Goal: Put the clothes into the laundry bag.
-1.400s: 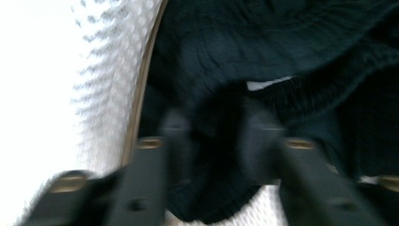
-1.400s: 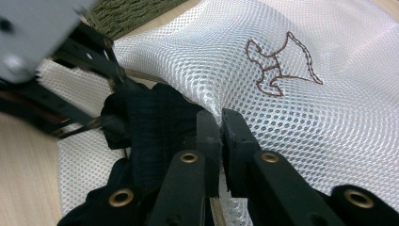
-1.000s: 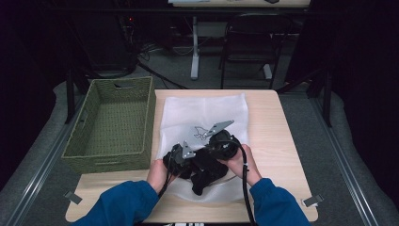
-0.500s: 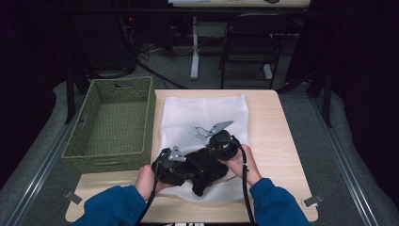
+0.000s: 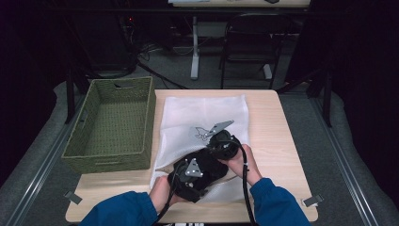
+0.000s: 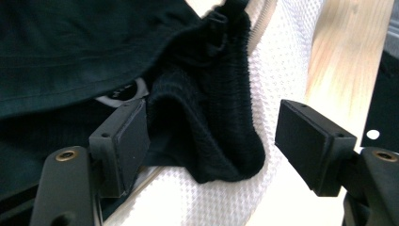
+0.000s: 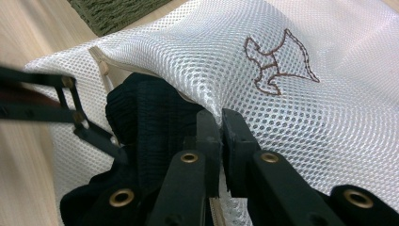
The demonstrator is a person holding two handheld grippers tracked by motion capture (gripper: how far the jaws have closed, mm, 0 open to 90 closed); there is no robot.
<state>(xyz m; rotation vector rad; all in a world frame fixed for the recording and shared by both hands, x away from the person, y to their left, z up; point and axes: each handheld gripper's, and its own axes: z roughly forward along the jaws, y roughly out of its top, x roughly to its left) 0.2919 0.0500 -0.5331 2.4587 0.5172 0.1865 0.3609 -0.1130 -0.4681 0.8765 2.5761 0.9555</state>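
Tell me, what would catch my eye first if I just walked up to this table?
Probably the white mesh laundry bag spread across the middle of the wooden table, with a black garment bunched at its near, open edge. The right gripper is pinched shut on the bag's rim, while the left gripper stands open around a fold of the dark cloth. A green woven basket sits to the left.

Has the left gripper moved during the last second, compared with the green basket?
Yes. The left gripper first slid toward the green basket, then came back right, beside the right gripper.
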